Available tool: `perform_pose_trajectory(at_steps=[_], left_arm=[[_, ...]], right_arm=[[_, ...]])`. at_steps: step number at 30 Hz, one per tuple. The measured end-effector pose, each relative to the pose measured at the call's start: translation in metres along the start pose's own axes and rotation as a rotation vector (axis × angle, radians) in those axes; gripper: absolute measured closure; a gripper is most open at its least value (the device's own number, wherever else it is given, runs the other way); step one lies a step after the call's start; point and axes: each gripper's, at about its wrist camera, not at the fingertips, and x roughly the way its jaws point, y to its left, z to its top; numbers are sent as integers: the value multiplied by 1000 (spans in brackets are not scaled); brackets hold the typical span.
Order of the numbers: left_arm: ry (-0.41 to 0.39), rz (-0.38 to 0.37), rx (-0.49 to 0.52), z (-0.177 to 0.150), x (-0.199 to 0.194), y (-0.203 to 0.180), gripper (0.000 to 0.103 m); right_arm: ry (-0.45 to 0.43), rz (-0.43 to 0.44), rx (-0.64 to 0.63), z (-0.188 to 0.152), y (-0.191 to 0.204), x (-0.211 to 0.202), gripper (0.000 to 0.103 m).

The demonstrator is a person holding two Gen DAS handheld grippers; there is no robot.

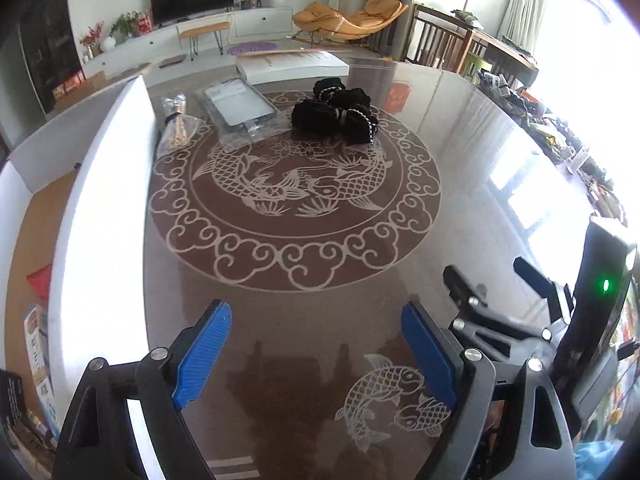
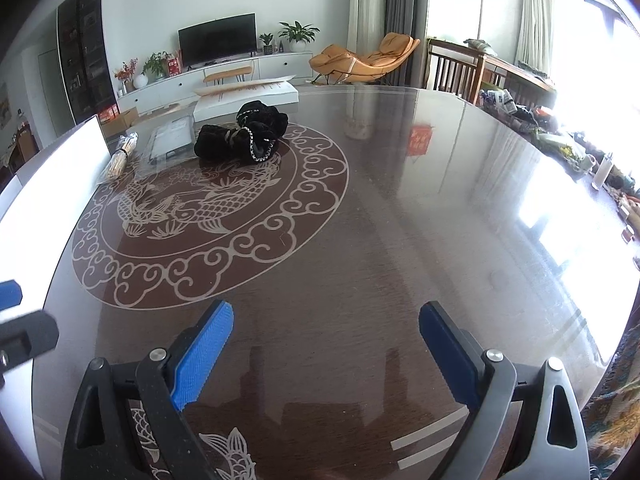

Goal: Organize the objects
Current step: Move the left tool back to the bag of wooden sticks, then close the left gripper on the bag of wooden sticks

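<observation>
Both claws over the near edge of the dark glossy glass tabletop with the pale fish-and-cloud pattern [image 2: 400, 208], tilted down toward it. Left gripper [image 1: 316, 354] with its two blue ribbed pads spread wide apart, nothing between them, only bare glass and a small fish drawing below. Right gripper [image 2: 326, 356] likewise spread wide and empty; also visible just beside the left one at the right border of the left wrist view. Much free room: whole near half of the tabletop bare, right side bare as far as the curved right edge, big round fish medallion mostly uncovered. Along the left edge, a tall white board or box wall [image 1: 100, 208] standing upright, closing that side. All things of the task grouped at the far left part of the tabletop, well apart from both claws. Counted: one heap of black cloth with small white bead trim [image 1: 334, 114], lying on the far rim of the medallion; one flat grey rectangular item in clear plastic wrap [image 1: 240, 106], just beside the heap on its left; one clear bag of pale wooden sticks [image 1: 178, 126], further left, near the white wall. Behind them, at the far edge, one long flat white box [image 1: 292, 66]. Whether heap and wrapped item touch, cannot tell.
</observation>
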Motion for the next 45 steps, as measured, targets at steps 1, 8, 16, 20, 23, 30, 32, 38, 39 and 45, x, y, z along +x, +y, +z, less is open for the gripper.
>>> perform_pose_trajectory(at_steps=[1,8,16,20,23,30,32,38,39,45], left_arm=[[-2,2,-2,14,5,4,16],[-85,207,-81,139,68,63,16],[-89,248,-182,193,137,125,18],[-101,236,-185,195,149,131,18],[-111,263,-186,197,155,132,18],[-171,391,-110,178,148,126,75],[-185,391,-121,163,138,124,83],[-68,239,-101,100,118,74,84],[-66,225,-106,85,113,64,84],[-96,229,-192,37,81,48,46]], right_arm=[[5,4,-2,0,1,1,8],[21,38,11,-3,1,4,8],[54,74,7,-4,3,11,8],[72,92,4,-4,5,16,8],[85,97,1,-4,7,19,8],[92,105,24,-4,3,20,8],[97,108,32,-4,2,21,8],[102,108,28,-3,3,22,8],[102,107,28,-3,3,22,8],[102,103,46,-4,-1,21,8]])
